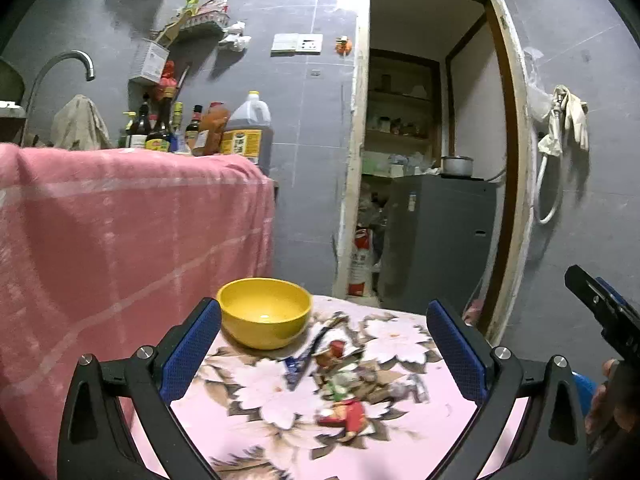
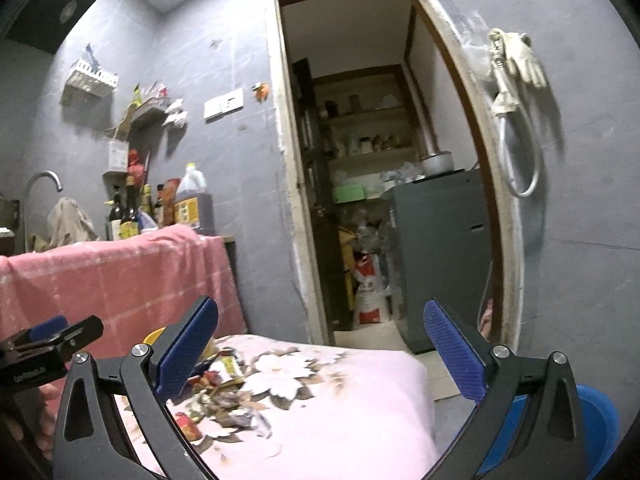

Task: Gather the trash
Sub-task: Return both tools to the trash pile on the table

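A pile of wrappers and scraps [image 1: 340, 384] lies on the pink flowered tablecloth [image 1: 420, 432], with a red wrapper [image 1: 346, 416] nearest me and a blue strip [image 1: 304, 360] behind it. A yellow bowl [image 1: 264, 312] stands just beyond the pile. My left gripper [image 1: 324, 352] is open and empty, held above the trash. My right gripper [image 2: 320, 354] is open and empty, to the right of the pile [image 2: 216, 392]; it shows at the right edge of the left wrist view [image 1: 604, 312].
A pink towel [image 1: 120, 232] drapes the counter on the left, with bottles [image 1: 192, 128] and a tap [image 1: 64, 68] behind. An open doorway [image 1: 424, 160] leads to a grey fridge [image 1: 436, 240]. A blue bin [image 2: 596, 424] sits low on the right by the table.
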Demonstrator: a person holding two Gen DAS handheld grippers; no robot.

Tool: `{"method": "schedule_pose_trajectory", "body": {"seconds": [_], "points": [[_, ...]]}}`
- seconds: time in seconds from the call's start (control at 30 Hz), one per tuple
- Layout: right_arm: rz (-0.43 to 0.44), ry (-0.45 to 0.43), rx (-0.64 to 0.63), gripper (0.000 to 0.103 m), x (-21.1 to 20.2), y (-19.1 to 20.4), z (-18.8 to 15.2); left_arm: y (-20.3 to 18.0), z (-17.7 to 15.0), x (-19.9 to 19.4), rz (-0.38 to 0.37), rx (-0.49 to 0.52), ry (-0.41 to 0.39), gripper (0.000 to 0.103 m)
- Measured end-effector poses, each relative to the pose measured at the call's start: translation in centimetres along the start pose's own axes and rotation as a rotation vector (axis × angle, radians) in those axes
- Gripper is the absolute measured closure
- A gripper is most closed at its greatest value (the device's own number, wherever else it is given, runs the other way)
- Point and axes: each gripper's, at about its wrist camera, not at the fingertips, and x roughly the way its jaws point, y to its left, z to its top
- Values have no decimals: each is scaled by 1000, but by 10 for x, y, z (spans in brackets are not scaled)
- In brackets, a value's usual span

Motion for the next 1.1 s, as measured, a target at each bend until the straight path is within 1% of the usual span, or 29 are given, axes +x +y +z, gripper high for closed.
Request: {"method": "schedule_pose_trajectory", "body": {"seconds": [0.17, 0.27, 0.37, 0.57, 0.63, 0.7, 0.77, 0.8, 0.87, 0.97, 1.03, 1.1], "points": [[29, 34, -34, 0, 10, 18, -8, 15, -7, 1, 18, 0, 11, 2], [50, 74, -60, 0, 20, 28, -15, 23, -11, 7, 21, -4, 39, 2], [71, 134, -87, 0, 33, 35, -22, 28, -16, 18, 18, -10, 96, 2], [91, 252, -118, 0, 58, 44, -36, 32, -30, 37, -30, -32, 212, 3], [102, 303, -116, 5, 66, 45, -41, 30, -35, 44, -43, -22, 258, 3], [113, 352, -113, 17, 75, 45, -47, 29, -39, 51, -74, -17, 296, 5], [119, 400, -110, 21, 84, 45, -53, 25, -43, 56, -111, -7, 334, 15], [125, 422, -106, 24, 89, 45, -56, 23, -46, 60, -133, 1, 361, 18], [141, 474, -98, 30, 99, 44, -62, 19, -51, 69, -184, 6, 424, 31], [157, 537, -95, 36, 111, 45, -71, 15, -57, 81, -229, -2, 502, 42], [169, 587, -93, 38, 119, 47, -78, 13, -60, 85, -247, -4, 541, 47], [168, 632, -99, 41, 126, 49, -84, 10, -62, 90, -255, -3, 569, 49]]}}
